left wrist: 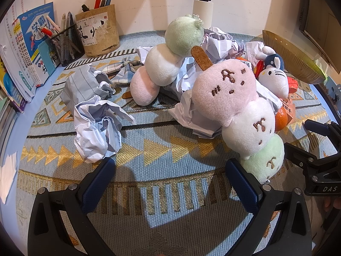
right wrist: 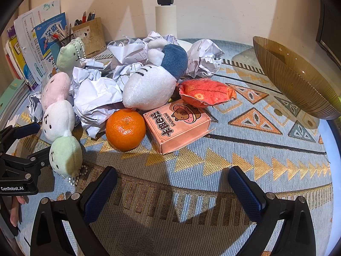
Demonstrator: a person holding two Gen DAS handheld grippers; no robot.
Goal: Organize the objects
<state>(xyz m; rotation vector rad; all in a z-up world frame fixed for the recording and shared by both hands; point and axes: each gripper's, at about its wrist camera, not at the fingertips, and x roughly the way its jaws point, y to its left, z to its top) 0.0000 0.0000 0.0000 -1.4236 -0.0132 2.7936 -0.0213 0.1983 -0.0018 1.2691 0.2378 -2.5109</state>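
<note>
While both tools hovered low over the blue-and-gold woven mat (right wrist: 255, 149), neither carried anything: the left gripper (left wrist: 168, 181) had its jaws spread wide and empty, and the right gripper (right wrist: 172, 189) likewise stood released over bare mat.

Clutter sat in one heap at mid-mat. The round orange mandarin (right wrist: 125, 129) lay at the heap's near edge, touching the flat pink cardboard box with a bear print (right wrist: 177, 125). Behind them rested the white-and-navy plush animal (right wrist: 151, 87) and a red-orange fabric pouch (right wrist: 204, 92). The pink-white-green three-ball dango plush on a stick (left wrist: 238, 115) lay just beside the left gripper's right finger; a second one (left wrist: 164, 64) lay farther back among crumpled white paper balls (left wrist: 96, 128). A ribbed amber glass bowl (right wrist: 298, 81) stood tilted, well apart at right.

Handling judgement:
- mandarin: firm, smooth, likely to roll; grip across its widest part, gently.
- box: light, stiff; pinch across its narrow sides.
- plushes: soft, light, compressible; clamp one ball squarely.
- paper: near weightless, crushes; any fold holds.
- bowl: fragile, probably the destination for fruit.
</note>
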